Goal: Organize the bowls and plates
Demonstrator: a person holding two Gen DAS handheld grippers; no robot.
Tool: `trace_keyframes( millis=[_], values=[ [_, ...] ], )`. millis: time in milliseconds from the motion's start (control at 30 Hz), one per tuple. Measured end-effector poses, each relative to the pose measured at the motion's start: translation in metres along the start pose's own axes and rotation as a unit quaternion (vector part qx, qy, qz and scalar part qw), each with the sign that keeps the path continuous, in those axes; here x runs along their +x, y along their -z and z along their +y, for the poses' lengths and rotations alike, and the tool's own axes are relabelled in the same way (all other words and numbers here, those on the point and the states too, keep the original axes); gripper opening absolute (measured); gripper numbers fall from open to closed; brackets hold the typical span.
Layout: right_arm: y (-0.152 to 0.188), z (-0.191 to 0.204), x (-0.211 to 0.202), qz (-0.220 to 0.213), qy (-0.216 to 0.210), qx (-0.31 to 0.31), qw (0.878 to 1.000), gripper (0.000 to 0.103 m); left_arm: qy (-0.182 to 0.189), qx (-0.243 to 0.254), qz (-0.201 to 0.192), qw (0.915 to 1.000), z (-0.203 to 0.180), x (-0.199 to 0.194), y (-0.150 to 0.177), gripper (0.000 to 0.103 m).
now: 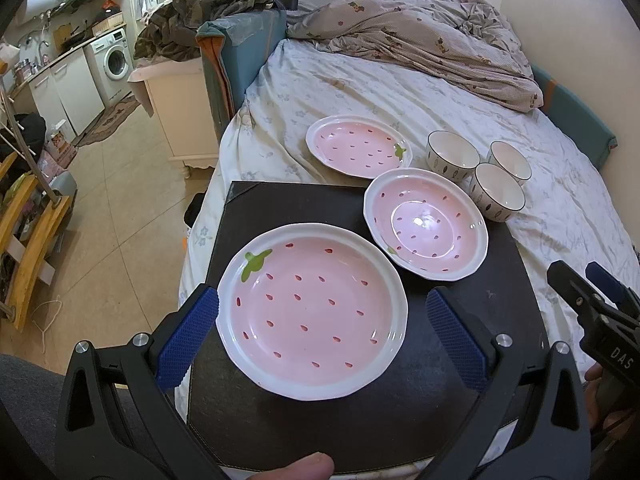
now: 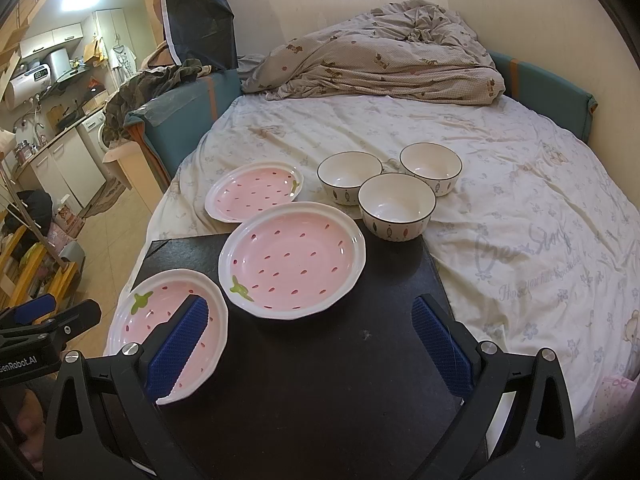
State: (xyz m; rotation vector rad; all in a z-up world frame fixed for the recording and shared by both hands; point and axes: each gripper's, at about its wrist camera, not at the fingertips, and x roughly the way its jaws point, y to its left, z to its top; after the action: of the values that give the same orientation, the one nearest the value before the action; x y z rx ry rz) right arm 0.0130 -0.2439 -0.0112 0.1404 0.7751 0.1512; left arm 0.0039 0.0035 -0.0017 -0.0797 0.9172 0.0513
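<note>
Left tongs (image 1: 322,322): jaws wide, one blue pad on each side of the near plate (image 1: 312,312). Left pad looks to be at the rim or just beside it; right pad stands clearly apart. Nothing gripped. Straddling the plate this way reads as lining up for a rim grab, probably to stack it.

Right tongs (image 2: 306,346): also spread wide, empty, hovering over bare black board (image 2: 320,380). Their left pad overlaps the near plate in view, but contact cannot be told.

Near plate: pink with strawberry seeds, sits flat on the near left part of the board, partly overhanging its left edge. Nearly round, so no real long axis; green leaf mark points far-left.

Middle plate (image 1: 426,224): same pattern, on the far right corner of the board, far rim out over the sheet. Leaf mark faces near-left. It seems deeper, with an inner ring.

Far plate (image 1: 358,146): off the board, on the bed sheet (image 1: 400,92), slightly tilted on the soft surface. Leaf mark on its right side.

Three bowls (image 2: 396,208): white with dark rims and fish pattern, upright, clustered in a triangle on the sheet just right of the plates, nearly touching one another.

Board likely serves as the firm spot for stacking; nothing is stacked yet. Rumpled quilt (image 2: 380,60) lies far back, well apart.
</note>
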Motion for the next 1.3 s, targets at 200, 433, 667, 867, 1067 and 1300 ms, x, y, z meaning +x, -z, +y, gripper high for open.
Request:
trace_keyframes(
  millis=[200, 433, 667, 867, 1067, 1300],
  values=[
    [-0.001, 0.000, -0.001, 0.000, 0.000, 0.000, 1.000, 0.103, 0.000, 0.001, 0.000, 1.0000, 0.000, -0.001, -0.001, 0.103],
    [0.000, 0.000, -0.001, 0.000, 0.000, 0.000, 1.000, 0.103, 0.000, -0.003, 0.000, 1.0000, 0.001, -0.002, -0.001, 0.103],
    [-0.002, -0.003, -0.001, 0.000, -0.001, 0.002, 1.000, 0.103, -0.006, 0.001, -0.002, 1.0000, 0.004, -0.003, -0.002, 0.103],
    [-0.001, -0.003, -0.001, 0.001, -0.001, 0.006, 1.000, 0.103, -0.008, -0.001, -0.003, 1.0000, 0.005, -0.002, -0.002, 0.103],
    [-0.001, -0.005, -0.001, 0.003, -0.002, 0.005, 1.000, 0.103, -0.008, -0.003, -0.001, 1.0000, 0.006, -0.001, -0.002, 0.103],
    [0.001, -0.003, 0.000, 0.007, -0.003, 0.006, 1.000, 0.103, 0.001, -0.008, 0.024, 0.9997, 0.009, 0.007, -0.007, 0.103]
  ],
)
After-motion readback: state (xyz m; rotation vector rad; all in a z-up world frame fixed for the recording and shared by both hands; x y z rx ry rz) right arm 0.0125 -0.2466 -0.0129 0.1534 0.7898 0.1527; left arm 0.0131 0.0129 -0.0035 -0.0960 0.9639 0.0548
